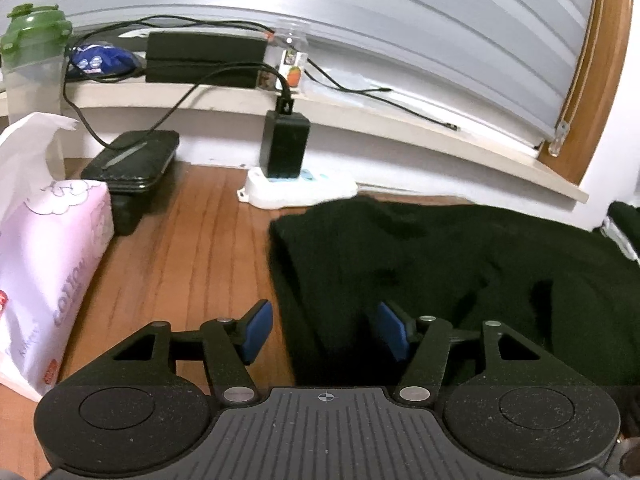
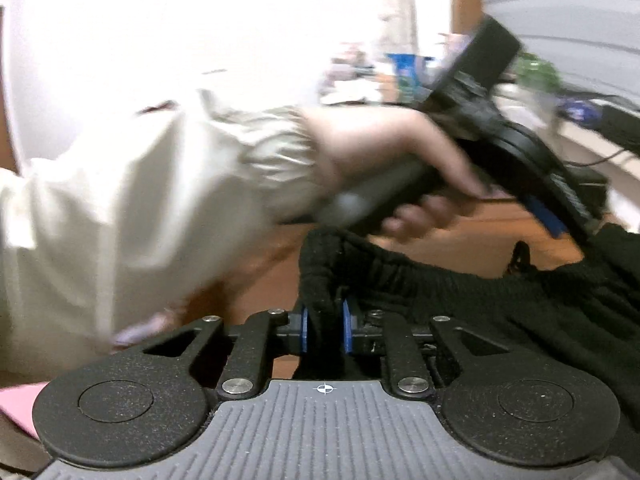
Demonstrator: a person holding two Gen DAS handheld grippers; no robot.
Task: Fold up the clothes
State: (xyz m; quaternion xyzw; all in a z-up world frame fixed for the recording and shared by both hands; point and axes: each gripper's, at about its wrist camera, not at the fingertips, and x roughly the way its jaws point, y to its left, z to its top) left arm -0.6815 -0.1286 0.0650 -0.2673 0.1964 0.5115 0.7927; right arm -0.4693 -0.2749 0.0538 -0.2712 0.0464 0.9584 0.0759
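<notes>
On the wooden table [image 1: 192, 240], a black garment [image 1: 440, 272] lies rumpled, not yet neatly folded. The right gripper [image 2: 325, 330] pinches its ribbed waistband [image 2: 320, 276]; the left gripper [image 1: 326, 330] hovers wide over its left edge, holding nothing. Most folding appears to remain.

Reddish-brown wood-plank worktop [image 1: 188, 240]. Behind it — a white wall [image 1: 360, 148] carrying a pale window sill [image 1: 400, 120]. Above the sill, grey horizontal blinds [image 1: 400, 20], bordered at right by a brown wooden window frame [image 1: 600, 60]. Lighting: indoor, even.
</notes>
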